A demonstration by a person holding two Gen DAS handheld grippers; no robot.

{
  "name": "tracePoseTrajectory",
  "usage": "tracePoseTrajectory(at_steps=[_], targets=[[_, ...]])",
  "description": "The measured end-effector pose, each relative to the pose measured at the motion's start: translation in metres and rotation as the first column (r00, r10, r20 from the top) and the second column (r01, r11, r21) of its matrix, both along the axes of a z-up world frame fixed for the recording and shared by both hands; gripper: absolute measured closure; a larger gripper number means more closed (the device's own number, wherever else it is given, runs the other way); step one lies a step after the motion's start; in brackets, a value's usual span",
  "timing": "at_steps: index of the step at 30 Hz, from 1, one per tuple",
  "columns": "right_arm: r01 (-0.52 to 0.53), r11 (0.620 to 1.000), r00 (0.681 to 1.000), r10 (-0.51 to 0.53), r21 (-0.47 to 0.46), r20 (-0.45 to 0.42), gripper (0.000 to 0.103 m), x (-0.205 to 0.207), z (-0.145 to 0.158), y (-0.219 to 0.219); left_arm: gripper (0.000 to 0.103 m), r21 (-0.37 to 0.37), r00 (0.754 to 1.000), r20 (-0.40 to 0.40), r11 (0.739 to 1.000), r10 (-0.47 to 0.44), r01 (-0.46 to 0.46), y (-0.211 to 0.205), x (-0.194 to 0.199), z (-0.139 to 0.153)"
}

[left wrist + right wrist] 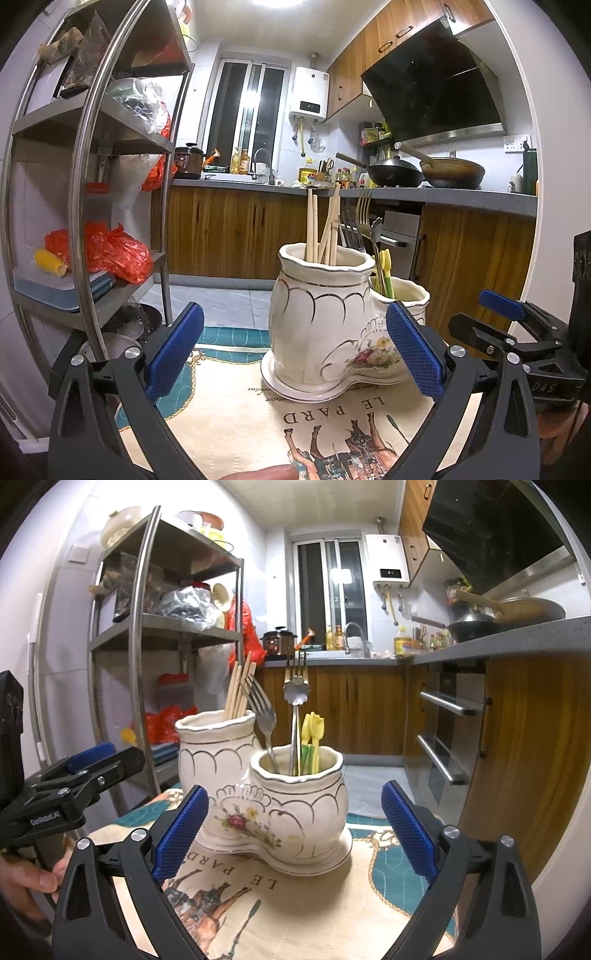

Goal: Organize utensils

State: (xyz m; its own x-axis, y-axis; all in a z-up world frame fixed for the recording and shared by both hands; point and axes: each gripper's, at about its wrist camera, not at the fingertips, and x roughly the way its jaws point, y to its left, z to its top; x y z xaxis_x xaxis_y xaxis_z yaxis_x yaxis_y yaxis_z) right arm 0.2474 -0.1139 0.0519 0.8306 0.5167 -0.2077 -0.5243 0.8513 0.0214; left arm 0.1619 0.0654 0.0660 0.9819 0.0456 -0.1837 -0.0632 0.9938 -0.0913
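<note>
Both claws gape wide and empty: left claw [295,352], right claw [295,830]. The holder [273,812] at centre frame carries chopsticks [238,692] and forks [262,709].

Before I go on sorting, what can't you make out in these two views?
- Lower ends of the chopsticks, fork and spoon: both views, hidden inside the ceramic holder.
- How many yellow and green picks: right wrist view, they overlap.
- Table surface nearest the cameras: both views, hidden behind the fingers.
</note>
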Motion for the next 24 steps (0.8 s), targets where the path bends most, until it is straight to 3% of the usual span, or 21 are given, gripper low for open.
tracePoseTrajectory(at_steps=[24], targets=[[-0.006, 1.000, 1.000, 0.006, 0.008, -0.003, 0.008, -0.0009, -0.0003, -0.0011, 0.006, 0.020, 1.000, -0.010, 1.000, -0.008, 0.008, -0.0018, 0.0001, 0.0004]])
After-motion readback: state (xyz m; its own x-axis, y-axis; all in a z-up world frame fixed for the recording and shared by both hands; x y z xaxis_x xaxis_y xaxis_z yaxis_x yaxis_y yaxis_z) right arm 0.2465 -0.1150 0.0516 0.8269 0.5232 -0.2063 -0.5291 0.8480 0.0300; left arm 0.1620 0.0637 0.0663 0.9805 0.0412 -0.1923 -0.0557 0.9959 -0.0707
